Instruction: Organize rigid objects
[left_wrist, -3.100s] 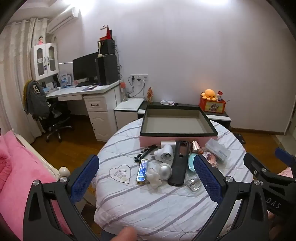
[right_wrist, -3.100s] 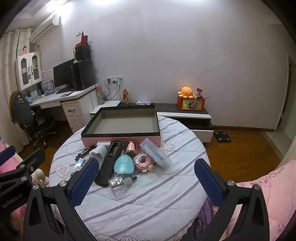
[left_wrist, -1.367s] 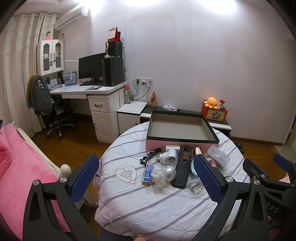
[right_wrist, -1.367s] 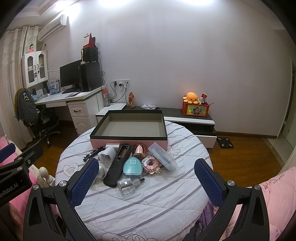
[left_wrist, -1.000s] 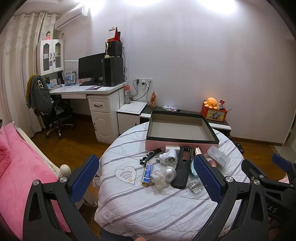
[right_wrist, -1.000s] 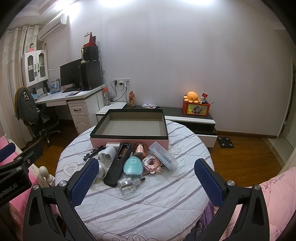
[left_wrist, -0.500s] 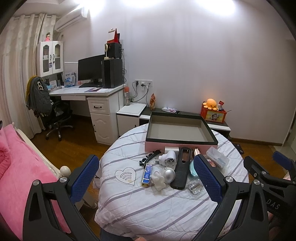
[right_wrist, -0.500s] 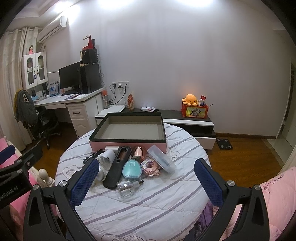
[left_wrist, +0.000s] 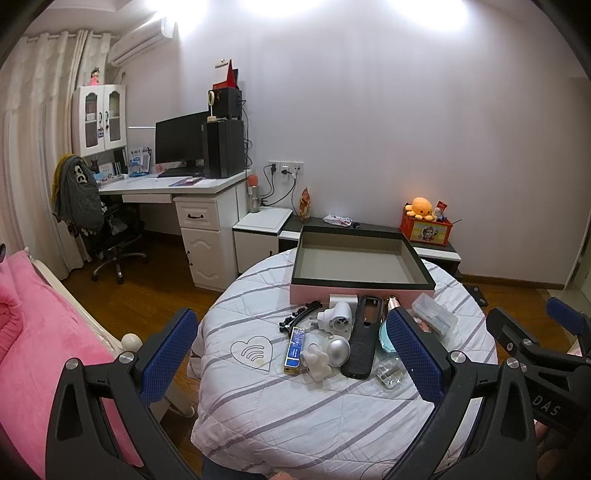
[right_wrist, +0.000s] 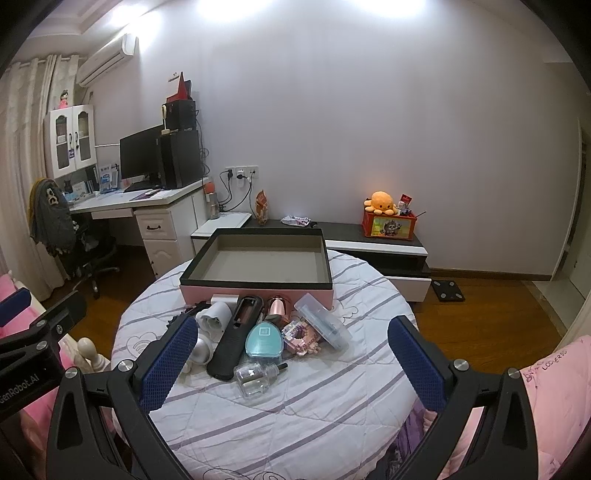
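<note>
A pink box with a black rim (left_wrist: 364, 284) (right_wrist: 255, 282) stands open and bare inside at the far side of a round table (left_wrist: 295, 417) (right_wrist: 295, 406). In front of it lies a pile: a long black case (left_wrist: 364, 336) (right_wrist: 236, 338), a teal oval case (right_wrist: 264, 341), a clear glass bottle (right_wrist: 255, 378), a clear plastic box (right_wrist: 323, 326), a white plug (left_wrist: 338, 319), a silver ball (left_wrist: 338, 347), a blue strip (left_wrist: 295, 345). My left gripper (left_wrist: 291, 362) and right gripper (right_wrist: 290, 363) hover open above the near side, holding nothing.
The table wears a white quilt with grey stripes. A pink bed (left_wrist: 33, 343) lies at the left, a desk with a monitor (left_wrist: 181, 142) and an office chair (left_wrist: 107, 236) behind. A low cabinet with an orange plush (right_wrist: 382, 201) runs along the wall.
Both grippers have pulled back and tilted up a little, so the table and pile sit lower and farther in view. Nothing on the table has moved.
</note>
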